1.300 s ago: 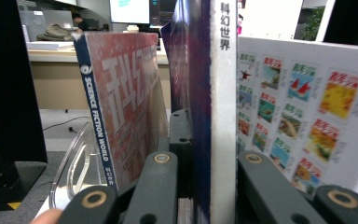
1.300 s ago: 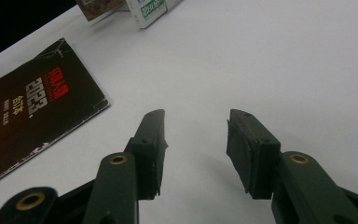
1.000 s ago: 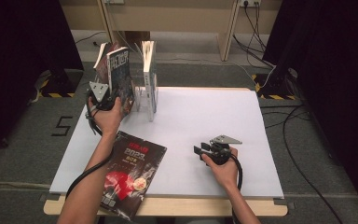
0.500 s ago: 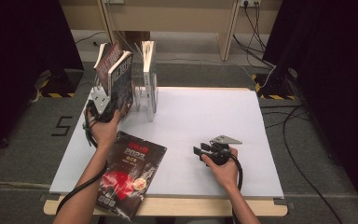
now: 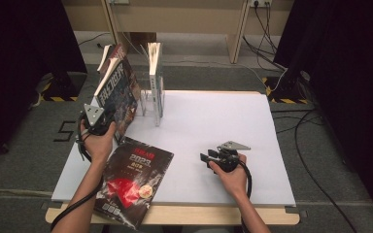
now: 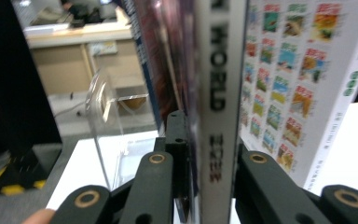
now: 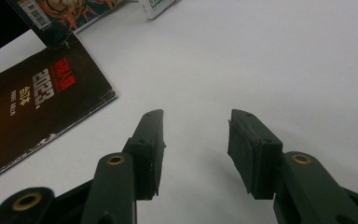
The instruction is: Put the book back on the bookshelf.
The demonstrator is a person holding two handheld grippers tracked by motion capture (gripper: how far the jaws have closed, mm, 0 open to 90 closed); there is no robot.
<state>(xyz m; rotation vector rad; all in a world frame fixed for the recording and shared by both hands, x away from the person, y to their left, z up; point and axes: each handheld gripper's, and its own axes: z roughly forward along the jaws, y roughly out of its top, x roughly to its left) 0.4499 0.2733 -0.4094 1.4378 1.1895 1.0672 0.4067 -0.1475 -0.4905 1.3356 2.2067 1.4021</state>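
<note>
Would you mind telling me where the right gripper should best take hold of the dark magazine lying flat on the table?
Grip the dark magazine at its near corner, which overhangs the table front edge. Bring the right gripper in level from the front, one jaw above, one below; elsewhere it lies flat.

A white table [image 5: 233, 121] stands on grey carpet [image 5: 330, 160]. Beyond the table runs a pale wooden bench [image 5: 194, 12], with cables [image 5: 277, 29] trailing under it. Black curtains [image 5: 24, 43] hang on either side of the table. Yellow-black tape [image 5: 58, 98] marks the floor left of it.
</note>
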